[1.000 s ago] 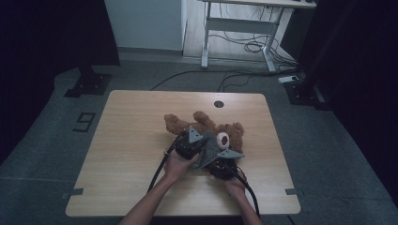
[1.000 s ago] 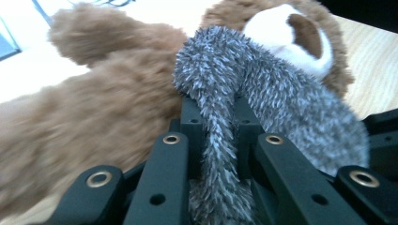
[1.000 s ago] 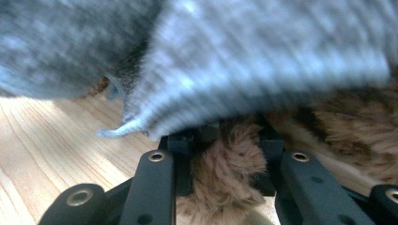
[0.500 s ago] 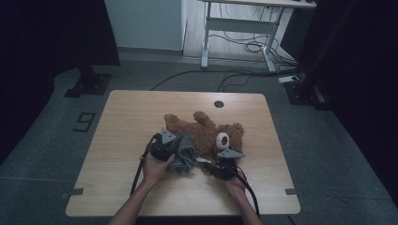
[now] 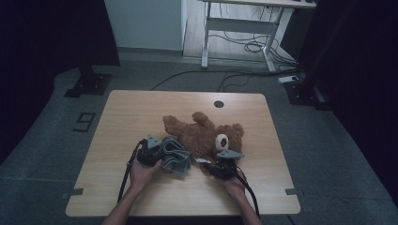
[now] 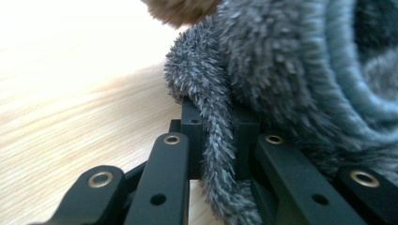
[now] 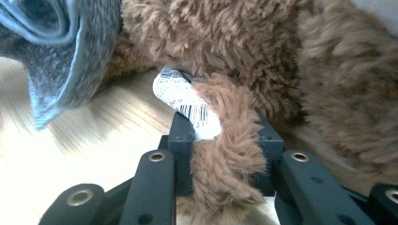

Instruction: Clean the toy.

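Resting on table (image 5: 141,105): teddy (image 5: 202,136); left gripper (image 6: 213,140) clamped on grey cloth (image 5: 174,157), right gripper (image 7: 225,140) clamped on teddy's limb.

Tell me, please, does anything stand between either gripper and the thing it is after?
Nothing visible does. The left gripper is already shut on an edge of the grey cloth, and the right gripper is shut on a brown furry part of the teddy bear, beside its white tag.

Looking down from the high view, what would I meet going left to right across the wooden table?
Left gripper → grey fuzzy cloth it is clamped on → brown teddy bear → right gripper, pinching a bit of the bear's fur beside its white tag, all on the table.
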A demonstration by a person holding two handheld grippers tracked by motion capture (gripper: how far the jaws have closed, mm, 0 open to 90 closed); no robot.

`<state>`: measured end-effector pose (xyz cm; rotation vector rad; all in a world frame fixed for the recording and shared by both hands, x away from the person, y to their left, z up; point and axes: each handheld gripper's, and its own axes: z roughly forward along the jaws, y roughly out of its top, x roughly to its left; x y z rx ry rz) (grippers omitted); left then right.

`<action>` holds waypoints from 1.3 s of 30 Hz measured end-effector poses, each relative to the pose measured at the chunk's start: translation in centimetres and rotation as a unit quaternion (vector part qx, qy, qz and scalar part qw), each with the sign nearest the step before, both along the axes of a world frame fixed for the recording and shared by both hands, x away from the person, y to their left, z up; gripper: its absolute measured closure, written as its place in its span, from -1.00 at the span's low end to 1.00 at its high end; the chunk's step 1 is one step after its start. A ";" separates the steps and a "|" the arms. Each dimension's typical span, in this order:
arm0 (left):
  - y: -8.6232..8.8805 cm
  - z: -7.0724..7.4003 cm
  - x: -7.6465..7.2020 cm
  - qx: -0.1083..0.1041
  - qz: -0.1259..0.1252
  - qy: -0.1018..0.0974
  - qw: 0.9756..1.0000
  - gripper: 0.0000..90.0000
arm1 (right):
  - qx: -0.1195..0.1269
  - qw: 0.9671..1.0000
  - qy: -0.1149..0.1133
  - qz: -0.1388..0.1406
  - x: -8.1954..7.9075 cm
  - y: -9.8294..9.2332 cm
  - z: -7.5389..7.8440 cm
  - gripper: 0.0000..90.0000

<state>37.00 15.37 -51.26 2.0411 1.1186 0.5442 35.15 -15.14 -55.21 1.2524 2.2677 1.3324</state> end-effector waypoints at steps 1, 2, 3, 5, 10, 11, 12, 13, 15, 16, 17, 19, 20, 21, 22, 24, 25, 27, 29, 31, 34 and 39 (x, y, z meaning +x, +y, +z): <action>0.3 -0.1 -0.1 0.001 0.002 0.002 1.000 0.77 | 0.000 1.000 0.000 0.000 0.0 0.0 0.0 0.52; 0.3 -0.1 -0.1 0.001 0.002 0.002 1.000 0.77 | 0.000 1.000 0.000 0.000 0.0 0.0 0.0 0.52; 0.9 -0.3 -0.2 0.002 0.006 0.007 1.000 0.77 | 0.000 1.000 0.000 0.000 0.0 0.0 0.0 0.52; 1.5 -0.6 -0.3 0.004 0.009 0.011 1.000 0.77 | 0.000 1.000 0.000 0.000 0.0 0.0 0.0 0.52; 2.4 -0.5 -0.6 -0.003 0.014 0.012 1.000 0.77 | 0.002 1.000 0.002 0.001 0.1 0.0 0.0 0.52; 2.4 0.4 -0.8 -0.010 0.012 -0.002 1.000 0.77 | 0.002 1.000 0.002 0.001 0.1 0.0 0.0 0.52; 2.2 1.3 -1.0 -0.015 0.009 -0.016 1.000 0.77 | 0.003 1.000 0.003 0.001 0.1 0.0 0.0 0.52; 1.9 2.1 -1.1 -0.021 0.004 -0.027 0.999 0.77 | 0.004 1.000 0.004 0.001 0.1 -0.1 0.0 0.52; 1.0 3.9 -1.3 -0.034 -0.010 -0.046 0.998 0.77 | 0.004 1.000 0.004 0.001 0.1 -0.1 0.0 0.52; 1.0 3.9 -1.3 -0.034 -0.010 -0.046 0.998 0.77 | 0.004 1.000 0.004 0.001 0.1 -0.1 0.0 0.52; 0.0 5.0 -1.4 -0.039 -0.022 -0.057 0.997 0.77 | 0.004 1.000 0.004 0.001 0.1 0.0 0.0 0.52; -1.7 6.2 -1.4 -0.047 -0.043 -0.071 0.995 0.77 | 0.003 1.000 0.003 0.001 0.0 0.0 0.0 0.52; -2.4 6.5 -1.3 -0.048 -0.052 -0.075 0.995 0.77 | 0.003 1.000 0.003 0.001 0.0 0.0 0.0 0.52; -3.2 6.8 -1.3 -0.046 -0.058 -0.079 0.994 0.77 | 0.003 1.000 0.003 0.001 0.0 0.0 0.0 0.52; -4.5 7.2 -1.1 -0.043 -0.069 -0.083 0.993 0.77 | 0.003 1.000 0.003 0.001 0.0 0.0 0.0 0.52; -7.3 7.6 -0.3 -0.040 -0.091 -0.082 0.992 0.76 | 0.003 1.000 0.003 0.002 0.0 0.0 0.0 0.52; -8.3 7.5 0.1 -0.040 -0.097 -0.077 0.991 0.76 | 0.004 1.000 0.003 0.003 0.0 0.0 0.0 0.52; -9.7 7.3 0.6 -0.036 -0.104 -0.069 0.992 0.76 | 0.004 1.000 0.003 0.003 0.0 0.0 0.0 0.52; -11.6 6.6 1.4 -0.022 -0.114 -0.055 0.992 0.76 | 0.004 1.000 0.001 0.006 -0.1 0.1 0.0 0.52; -12.6 5.5 2.0 0.001 -0.115 -0.044 0.992 0.75 | 0.004 1.000 0.000 0.007 -0.1 0.1 0.0 0.51; -12.4 4.4 2.6 -0.007 -0.109 -0.037 0.993 0.75 | 0.001 1.000 -0.004 0.014 -0.2 0.1 0.0 0.46; -11.8 4.3 2.5 -0.006 -0.116 -0.029 0.993 0.76 | 0.001 1.000 -0.012 0.021 -0.9 -0.8 0.8 0.16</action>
